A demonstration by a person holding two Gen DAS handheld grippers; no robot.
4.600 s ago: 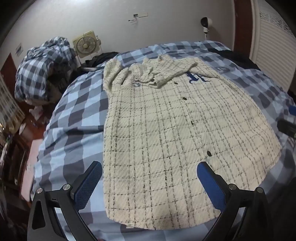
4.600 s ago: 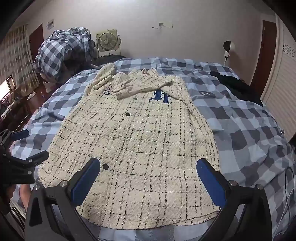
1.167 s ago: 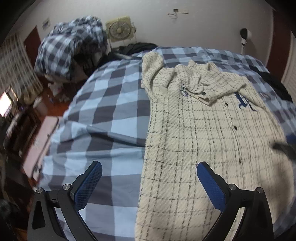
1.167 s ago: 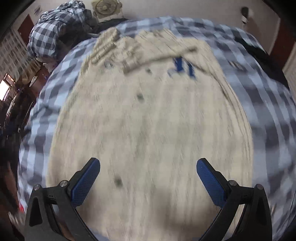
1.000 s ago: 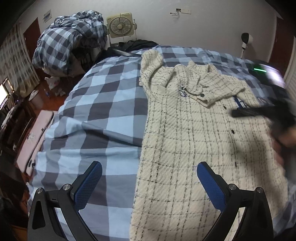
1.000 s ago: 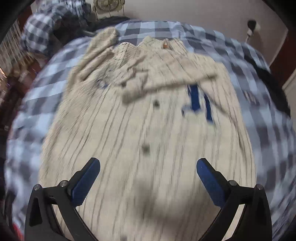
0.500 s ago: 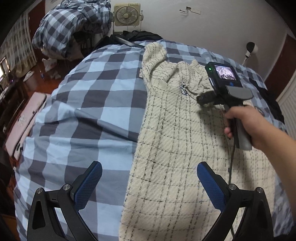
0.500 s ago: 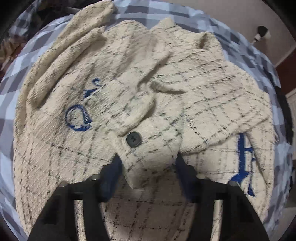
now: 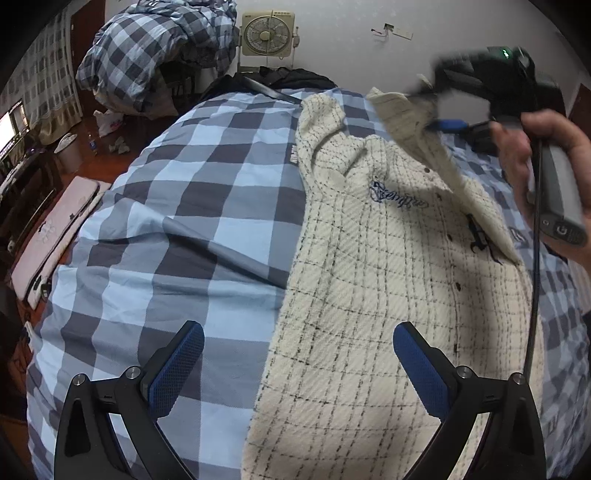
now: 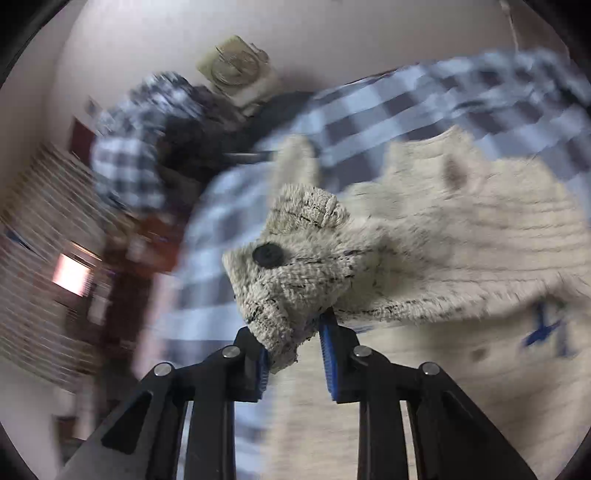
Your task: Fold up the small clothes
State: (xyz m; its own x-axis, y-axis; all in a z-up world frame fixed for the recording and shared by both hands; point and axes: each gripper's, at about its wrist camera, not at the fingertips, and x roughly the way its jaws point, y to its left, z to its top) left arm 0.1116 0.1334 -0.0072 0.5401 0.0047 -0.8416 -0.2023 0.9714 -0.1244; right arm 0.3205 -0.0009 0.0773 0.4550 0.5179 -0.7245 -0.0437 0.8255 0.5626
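Observation:
A cream tweed jacket (image 9: 388, 280) with black check lines and blue embroidery lies spread on the bed, front up. My right gripper (image 10: 293, 341) is shut on the buttoned sleeve cuff (image 10: 291, 258) and holds it lifted above the jacket's chest; it also shows in the left wrist view (image 9: 443, 110), high at the right, with the sleeve (image 9: 413, 122) hanging from it. My left gripper (image 9: 295, 363) is open and empty, low over the jacket's left hem edge and the bed cover.
The bed has a blue and grey checked cover (image 9: 177, 206). A heap of checked bedding (image 9: 155, 55) and a box fan (image 9: 267, 35) stand at the far end by the wall. A pink mat (image 9: 51, 236) and clutter lie on the floor at left.
My right gripper closed on the sleeve cuff and lifted it up off the jacket's chest. My left gripper stayed open and barely moved.

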